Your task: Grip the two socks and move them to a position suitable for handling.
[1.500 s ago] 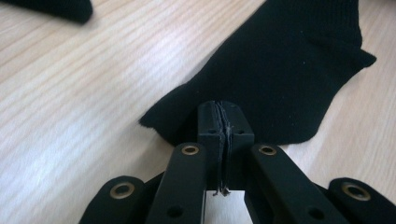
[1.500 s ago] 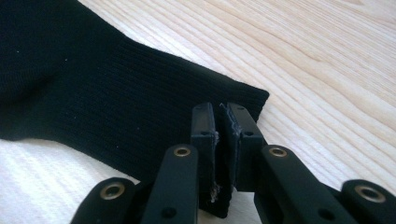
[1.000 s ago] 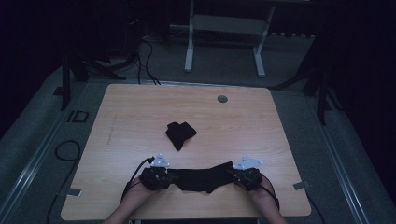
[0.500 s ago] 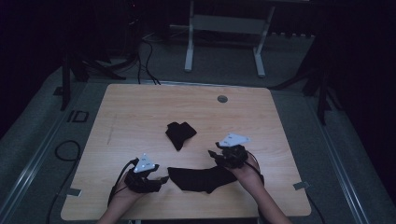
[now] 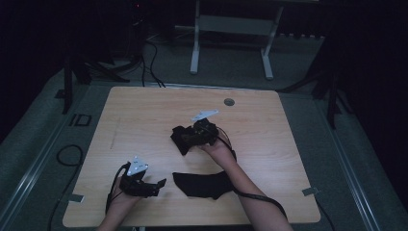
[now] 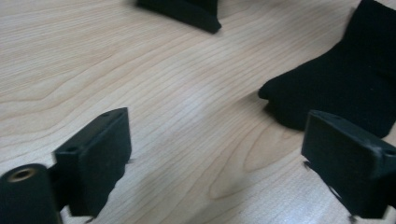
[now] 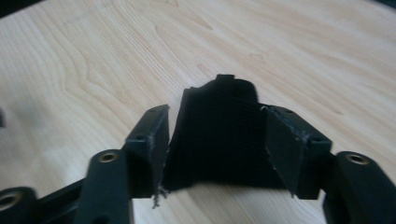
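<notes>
Both let go of the flat sock [image 5: 204,184] – left hand-held gripper [image 5: 153,186] gapes beside it, right hand-held gripper [image 5: 188,138], opening, now straddles the bunched sock [image 5: 179,136].

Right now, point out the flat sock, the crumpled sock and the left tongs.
flat sock [image 5: 204,185], high view, middle of the fabric.
crumpled sock [image 5: 181,138], high view, left bulge.
left tongs [image 5: 156,185], high view, between the tips.

— Where do we find things on the table [image 5: 144,115]?

— We see one sock [image 5: 204,184] lying flat near the front edge, between our two forearms. A second, bunched sock [image 5: 182,138] sits farther back, near the table's middle.

— And our grippers?

— The left gripper [image 5: 156,185] rests on the table just left of the flat sock. The right gripper [image 5: 192,137] is behind that sock, at the bunched one, which lies between its jaws.
</notes>
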`<state>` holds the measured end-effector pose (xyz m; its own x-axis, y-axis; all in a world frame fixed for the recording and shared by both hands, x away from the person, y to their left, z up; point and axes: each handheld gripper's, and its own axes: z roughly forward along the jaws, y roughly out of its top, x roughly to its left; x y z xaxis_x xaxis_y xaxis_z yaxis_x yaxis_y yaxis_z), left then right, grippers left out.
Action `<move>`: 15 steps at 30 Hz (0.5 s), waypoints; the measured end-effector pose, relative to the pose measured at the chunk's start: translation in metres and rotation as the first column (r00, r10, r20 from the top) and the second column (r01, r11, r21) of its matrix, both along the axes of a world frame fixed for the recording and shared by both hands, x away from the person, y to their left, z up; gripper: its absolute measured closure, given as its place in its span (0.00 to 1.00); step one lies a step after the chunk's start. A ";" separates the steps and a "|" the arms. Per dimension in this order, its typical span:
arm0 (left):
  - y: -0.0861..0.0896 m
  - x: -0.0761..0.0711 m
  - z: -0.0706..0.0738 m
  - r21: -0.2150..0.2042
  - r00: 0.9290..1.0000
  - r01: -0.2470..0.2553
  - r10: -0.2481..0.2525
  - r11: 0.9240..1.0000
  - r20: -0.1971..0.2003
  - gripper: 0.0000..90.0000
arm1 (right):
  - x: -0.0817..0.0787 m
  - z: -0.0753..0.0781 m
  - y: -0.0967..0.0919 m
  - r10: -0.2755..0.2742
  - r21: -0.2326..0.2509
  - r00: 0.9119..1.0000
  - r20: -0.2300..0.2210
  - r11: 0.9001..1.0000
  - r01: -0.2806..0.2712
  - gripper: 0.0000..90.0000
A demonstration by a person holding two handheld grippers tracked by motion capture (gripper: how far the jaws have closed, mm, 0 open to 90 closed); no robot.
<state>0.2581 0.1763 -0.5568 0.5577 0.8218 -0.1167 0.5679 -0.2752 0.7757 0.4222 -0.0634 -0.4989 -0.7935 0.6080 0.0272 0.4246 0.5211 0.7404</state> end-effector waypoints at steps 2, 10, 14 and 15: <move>0.000 0.000 0.000 0.010 1.000 -0.009 0.009 1.000 0.004 0.07 | 0.007 -0.008 0.010 -0.014 -0.026 1.000 -0.006 1.000 0.014 0.41; 0.000 -0.001 -0.002 0.000 1.000 -0.024 0.024 1.000 0.008 0.07 | 0.027 -0.043 0.038 -0.055 -0.098 0.996 -0.064 0.994 0.049 0.38; 0.002 0.000 -0.003 -0.004 1.000 -0.030 0.030 1.000 0.003 0.07 | 0.028 -0.056 0.046 -0.057 -0.155 0.998 -0.037 0.987 0.050 0.46; 0.002 0.000 -0.003 -0.008 0.999 -0.032 0.032 0.999 0.003 0.07 | 0.027 -0.056 0.047 -0.058 -0.167 0.998 -0.020 0.984 0.054 0.49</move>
<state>0.2578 0.1786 -0.5597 0.5312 0.8385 -0.1215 0.5743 -0.2509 0.7793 0.4489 -0.0161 -0.5548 -0.7585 0.6490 -0.0590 0.4735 0.6110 0.6344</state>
